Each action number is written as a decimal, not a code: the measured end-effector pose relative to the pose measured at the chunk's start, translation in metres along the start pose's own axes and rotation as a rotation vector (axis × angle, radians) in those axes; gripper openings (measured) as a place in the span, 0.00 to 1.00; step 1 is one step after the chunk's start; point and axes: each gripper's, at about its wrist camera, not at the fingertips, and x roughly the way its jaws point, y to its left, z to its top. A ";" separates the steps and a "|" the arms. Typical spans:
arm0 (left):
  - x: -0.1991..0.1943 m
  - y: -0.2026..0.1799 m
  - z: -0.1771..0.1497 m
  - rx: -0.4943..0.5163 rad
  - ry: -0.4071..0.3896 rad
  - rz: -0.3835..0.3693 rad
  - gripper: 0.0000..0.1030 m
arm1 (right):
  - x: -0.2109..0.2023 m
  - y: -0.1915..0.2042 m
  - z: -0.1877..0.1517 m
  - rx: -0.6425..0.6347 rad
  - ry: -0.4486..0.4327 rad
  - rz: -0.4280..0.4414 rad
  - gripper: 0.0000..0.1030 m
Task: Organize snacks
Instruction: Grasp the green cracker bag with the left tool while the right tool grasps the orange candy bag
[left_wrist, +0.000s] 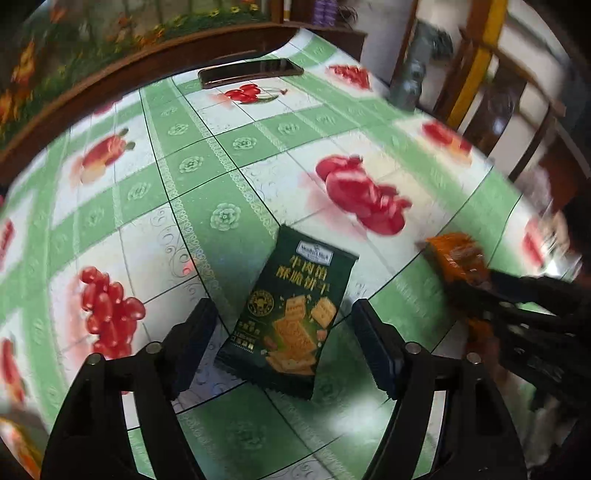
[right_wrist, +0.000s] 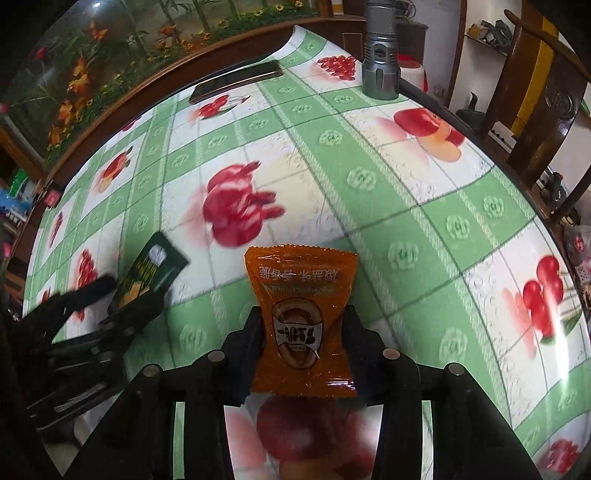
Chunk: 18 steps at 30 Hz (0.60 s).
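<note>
- Right gripper (right_wrist: 301, 328): nearest the right wrist view; its two black fingers (right_wrist: 247, 354) press on the side edges of the orange snack packet (right_wrist: 301, 317), pinching it.
- Orange snack packet: long axis runs along the fingers, away from the camera; its print reads upside down in this view, and its crimped far edge points up the table.
- Left gripper (left_wrist: 284, 332): fingers spread, one on each side of the dark green biscuit packet (left_wrist: 291, 314), with a gap at both pads; not pinching it.
- Dark green biscuit packet: lies flat on the tablecloth (left_wrist: 229, 177); long axis roughly along the fingers, tilted slightly right, logo end pointing away.
- Tablecloth: green-and-white checks with red fruit prints.
- Dark phone (left_wrist: 251, 72): flat near the far table edge.
- Grey metal cylinder (right_wrist: 380, 51): upright at the far right corner.
</note>
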 end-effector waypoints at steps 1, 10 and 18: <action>-0.002 -0.002 -0.001 0.013 -0.002 0.009 0.43 | -0.002 0.001 -0.004 -0.005 0.002 0.003 0.42; -0.029 0.013 -0.021 -0.150 -0.003 -0.063 0.42 | -0.017 0.005 -0.034 -0.043 0.036 0.068 0.39; -0.094 0.005 -0.061 -0.210 -0.077 0.036 0.42 | -0.034 0.001 -0.062 -0.079 0.067 0.152 0.38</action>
